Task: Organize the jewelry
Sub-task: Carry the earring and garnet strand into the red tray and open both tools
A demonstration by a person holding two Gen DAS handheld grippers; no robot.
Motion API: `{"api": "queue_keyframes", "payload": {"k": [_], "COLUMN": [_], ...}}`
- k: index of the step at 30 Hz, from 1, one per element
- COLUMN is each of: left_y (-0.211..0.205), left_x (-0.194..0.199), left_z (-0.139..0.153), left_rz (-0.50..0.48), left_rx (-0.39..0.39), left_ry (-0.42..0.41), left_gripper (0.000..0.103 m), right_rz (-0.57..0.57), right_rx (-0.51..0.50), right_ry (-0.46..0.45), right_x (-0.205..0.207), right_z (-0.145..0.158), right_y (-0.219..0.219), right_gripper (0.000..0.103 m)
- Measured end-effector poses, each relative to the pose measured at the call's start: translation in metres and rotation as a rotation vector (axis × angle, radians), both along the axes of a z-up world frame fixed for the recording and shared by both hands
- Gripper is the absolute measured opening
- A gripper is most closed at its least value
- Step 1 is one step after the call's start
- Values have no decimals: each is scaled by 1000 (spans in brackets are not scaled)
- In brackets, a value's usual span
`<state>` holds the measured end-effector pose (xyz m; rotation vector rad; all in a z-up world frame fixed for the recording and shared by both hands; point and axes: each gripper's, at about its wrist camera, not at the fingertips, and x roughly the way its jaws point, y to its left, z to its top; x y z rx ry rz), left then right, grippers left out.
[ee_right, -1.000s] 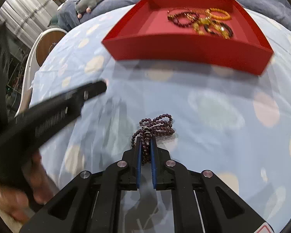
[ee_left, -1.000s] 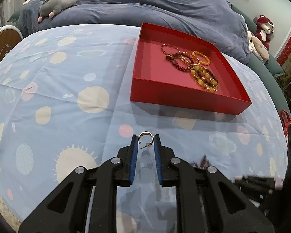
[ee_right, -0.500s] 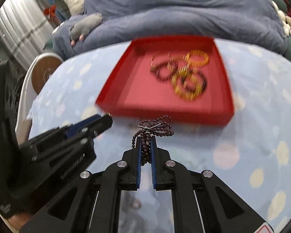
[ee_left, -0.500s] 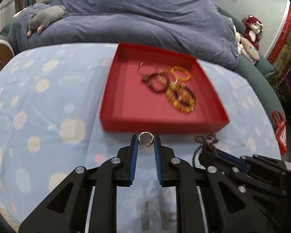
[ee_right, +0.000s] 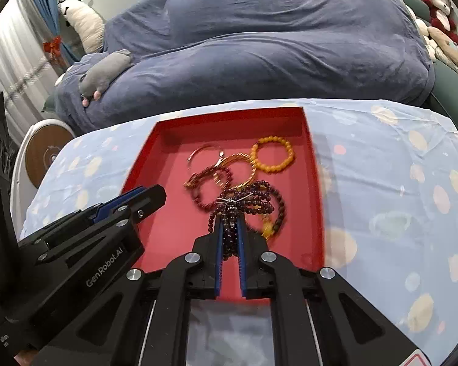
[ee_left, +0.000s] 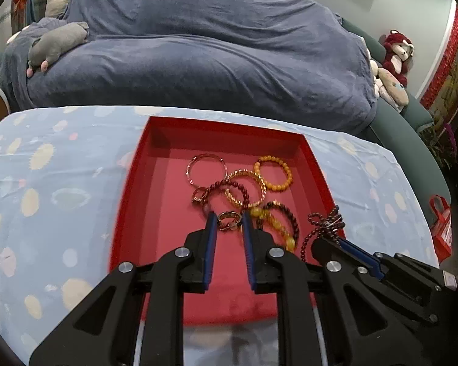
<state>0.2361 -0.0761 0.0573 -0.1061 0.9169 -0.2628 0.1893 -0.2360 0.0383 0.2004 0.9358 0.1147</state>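
A red tray [ee_left: 137, 201] [ee_right: 155, 213] lies on the spotted blue tablecloth, and several bead bracelets [ee_left: 247, 189] [ee_right: 238, 167] are piled in its right half. My left gripper [ee_left: 228, 221] hangs over the tray, shut on a small metal ring [ee_left: 228, 217] held between its blue pads. My right gripper [ee_right: 229, 224] is beside it over the tray's right part, shut on a bunched dark-red bead string [ee_right: 244, 202]. In the left wrist view the right gripper [ee_left: 329, 241] comes in from the lower right with that bead string [ee_left: 326, 224] dangling at its tip. The right wrist view has the left gripper [ee_right: 149, 198] at its left.
A big blue-grey cushion [ee_left: 198, 61] lies behind the table with a grey plush toy [ee_left: 58, 42] on it. Stuffed animals [ee_left: 394, 58] sit at the far right. A round wooden disc [ee_right: 42, 155] stands off the table's left edge. The tablecloth [ee_right: 397, 183] stretches right of the tray.
Both grippers have moved forward and up from over the bare tablecloth to over the red tray, each still shut on its piece. The tray now fills the middle of both views.
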Motion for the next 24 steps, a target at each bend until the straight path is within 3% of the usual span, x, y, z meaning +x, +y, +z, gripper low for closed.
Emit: {"api": "queue_keyframes", "payload": {"k": [11, 13, 15, 16, 17, 21, 24], "left_y": [-7, -6, -6, -7, -7, -7, -2], "left_x": [37, 40, 41, 41, 40, 31, 15], "left_z": [-31, -35, -37, -37, -37, -32, -28], "left_rz": [23, 23, 26, 40, 56, 105, 117], "left_rx": [65, 67, 86, 111, 133, 207, 194], "left_ry": [31, 36, 37, 34, 24, 23, 34], "left_gripper": [17, 17, 27, 44, 49, 62, 65], "right_rz": [3, -1, -16, -21, -44, -118, -149], "right_rx": [-37, -38, -58, -64, -86, -147, -151], "right_ry": [30, 34, 30, 29, 28, 32, 24], "right_x": [42, 46, 47, 47, 46, 35, 17], "right_z": [-31, -34, -35, -36, -35, -29, -23], "right_y": [-3, -2, -3, -2, -3, -7, -13], "right_gripper": [9, 14, 17, 19, 23, 38, 49]}}
